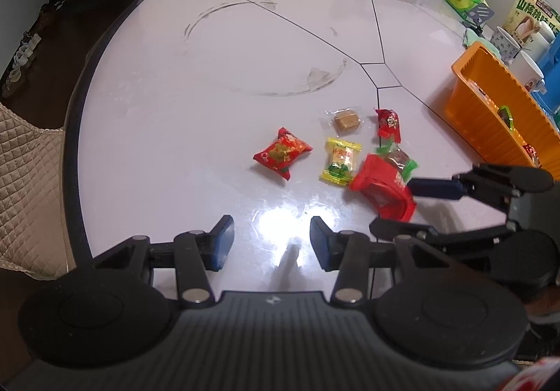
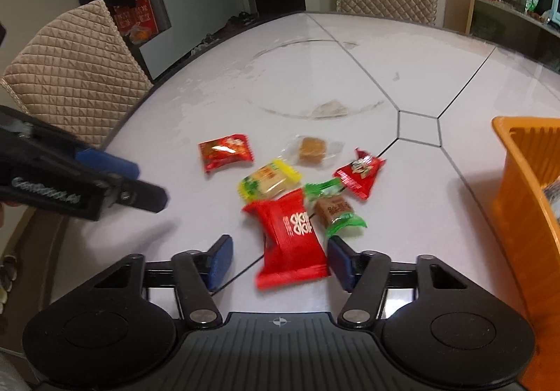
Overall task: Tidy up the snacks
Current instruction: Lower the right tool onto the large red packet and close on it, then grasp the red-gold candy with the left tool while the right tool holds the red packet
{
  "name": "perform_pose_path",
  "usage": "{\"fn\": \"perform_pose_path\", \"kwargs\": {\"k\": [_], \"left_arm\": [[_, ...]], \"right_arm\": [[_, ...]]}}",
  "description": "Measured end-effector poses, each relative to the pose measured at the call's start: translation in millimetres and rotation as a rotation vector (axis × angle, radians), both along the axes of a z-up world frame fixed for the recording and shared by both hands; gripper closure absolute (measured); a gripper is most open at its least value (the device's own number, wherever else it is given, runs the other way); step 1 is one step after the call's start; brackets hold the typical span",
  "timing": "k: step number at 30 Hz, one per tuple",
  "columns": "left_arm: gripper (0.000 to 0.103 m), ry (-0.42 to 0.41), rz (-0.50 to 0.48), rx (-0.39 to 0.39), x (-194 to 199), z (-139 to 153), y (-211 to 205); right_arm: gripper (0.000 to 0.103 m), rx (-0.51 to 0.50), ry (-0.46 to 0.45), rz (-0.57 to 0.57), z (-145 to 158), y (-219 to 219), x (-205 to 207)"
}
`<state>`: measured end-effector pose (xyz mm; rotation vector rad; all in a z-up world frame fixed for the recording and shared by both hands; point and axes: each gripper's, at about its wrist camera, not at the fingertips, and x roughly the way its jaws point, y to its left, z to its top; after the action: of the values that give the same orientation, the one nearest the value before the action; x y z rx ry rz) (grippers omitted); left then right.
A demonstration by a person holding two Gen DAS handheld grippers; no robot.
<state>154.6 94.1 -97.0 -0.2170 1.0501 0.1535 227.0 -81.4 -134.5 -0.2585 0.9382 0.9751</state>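
Snacks lie in a loose cluster on the white table (image 2: 402,69): a big red packet (image 2: 290,237) nearest, a green-ended brown candy (image 2: 332,210) just right of it, a yellow packet (image 2: 267,179), a small red packet (image 2: 360,172), a clear-wrapped brown cake (image 2: 311,147) and another red packet (image 2: 225,151) farther off. The right gripper (image 2: 278,261) stands with jaws wide around the big red packet's near end. The left gripper (image 1: 271,238) hangs wide and empty over bare table. An orange basket (image 2: 518,181) sits at right.
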Motion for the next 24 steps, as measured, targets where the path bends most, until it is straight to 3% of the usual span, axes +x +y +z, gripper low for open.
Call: {"fn": "perform_pose_path", "kwargs": {"k": [7, 13, 16, 24], "left_arm": [[0.059, -0.004, -0.003, 0.01, -1, 0, 4], [0.059, -0.025, -0.032, 0.037, -2, 2, 4], [0.059, -0.036, -0.049, 0.043, -1, 3, 4], [0.059, -0.067, -0.1, 0.063, 5, 4, 6]], "right_arm": [[0.048, 0.01, 0.015, -0.043, 3, 7, 0], [0.059, -0.016, -0.004, -0.08, 1, 15, 3], [0.074, -0.023, -0.009, -0.095, 1, 17, 3], [0.076, 0.032, -0.009, -0.138, 17, 3, -2]]}}
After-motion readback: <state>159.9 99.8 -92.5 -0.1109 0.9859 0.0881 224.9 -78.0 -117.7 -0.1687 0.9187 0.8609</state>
